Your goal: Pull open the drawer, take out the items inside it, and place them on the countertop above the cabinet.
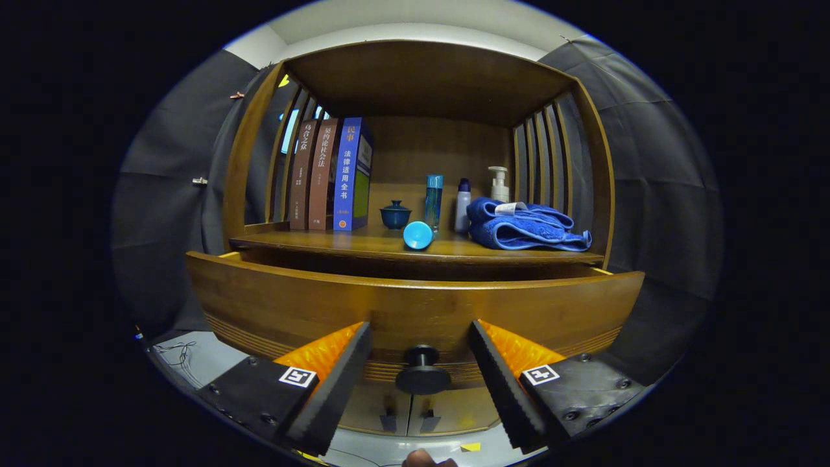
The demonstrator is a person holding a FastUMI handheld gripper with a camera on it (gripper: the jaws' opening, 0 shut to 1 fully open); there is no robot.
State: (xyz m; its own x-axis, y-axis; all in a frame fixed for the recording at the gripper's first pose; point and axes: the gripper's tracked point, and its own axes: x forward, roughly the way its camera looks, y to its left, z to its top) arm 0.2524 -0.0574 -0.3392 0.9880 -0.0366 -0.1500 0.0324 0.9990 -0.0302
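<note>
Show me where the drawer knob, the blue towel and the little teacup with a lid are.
drawer knob (pixel 422 376): gripper view, its round dark face, between the open fingers.
blue towel (pixel 519 227): gripper view, the folded middle, on the countertop.
lidded teacup (pixel 395 216): gripper view, its bowl, beside the books.

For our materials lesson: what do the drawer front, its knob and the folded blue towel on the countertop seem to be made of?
Drawer front: looks like varnished brown wood, with visible grain and a soft sheen.
Knob: dark and smooth, perhaps metal or plastic; the look leaves it open. It sits between the open jaws of the gripper.
Towel: soft fabric, judging by its folds and matte nap.
</note>
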